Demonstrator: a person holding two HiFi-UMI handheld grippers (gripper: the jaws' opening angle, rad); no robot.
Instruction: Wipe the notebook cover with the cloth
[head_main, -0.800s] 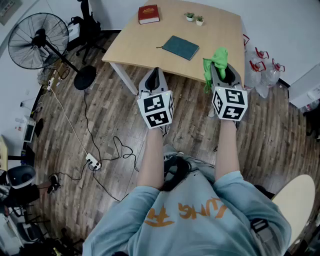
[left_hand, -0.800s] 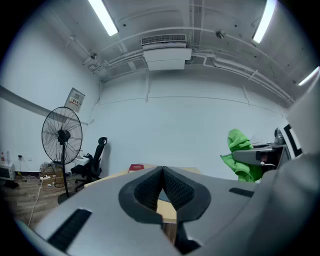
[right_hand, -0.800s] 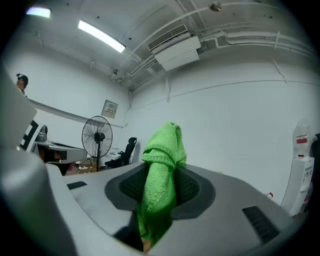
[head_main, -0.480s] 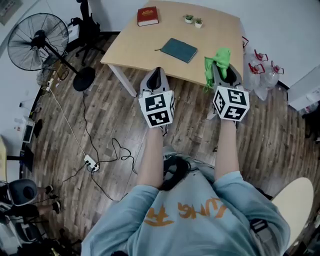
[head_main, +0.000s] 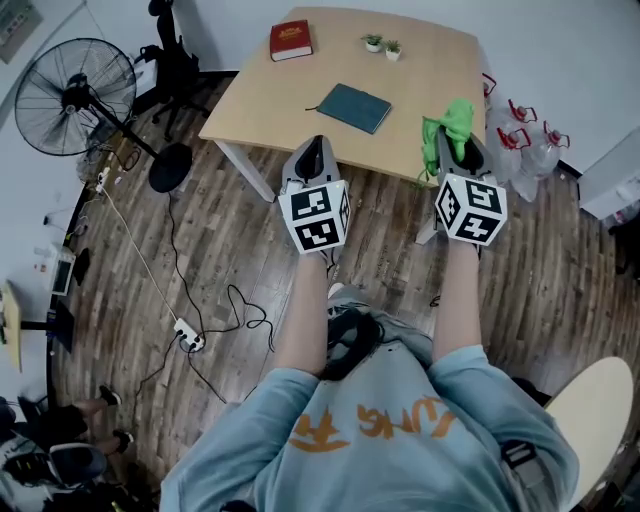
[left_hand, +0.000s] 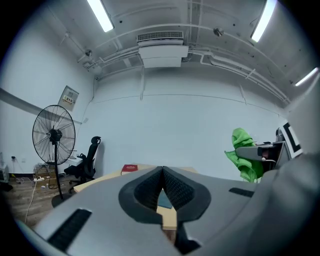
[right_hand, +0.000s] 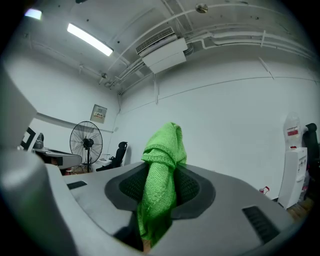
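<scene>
A dark teal notebook (head_main: 354, 107) lies flat near the middle of the light wooden table (head_main: 262, 100). My right gripper (head_main: 458, 150) is shut on a bright green cloth (head_main: 450, 127), which bunches up above the jaws and hangs at the table's near right edge; the same cloth (right_hand: 161, 180) fills the jaws in the right gripper view. My left gripper (head_main: 313, 156) is shut and empty, held over the floor just short of the table's near edge. A sliver of the notebook (left_hand: 165, 199) shows beyond its jaws.
A red book (head_main: 290, 41) lies at the table's far left, and two small potted plants (head_main: 382, 46) stand at the far side. A standing fan (head_main: 72, 88) and an office chair (head_main: 170, 50) are to the left. Cables and a power strip (head_main: 188, 333) lie on the wooden floor.
Both grippers have drifted slightly toward the table; the right one, with the cloth, moved a little right. The table sits a bit higher in the head view.
</scene>
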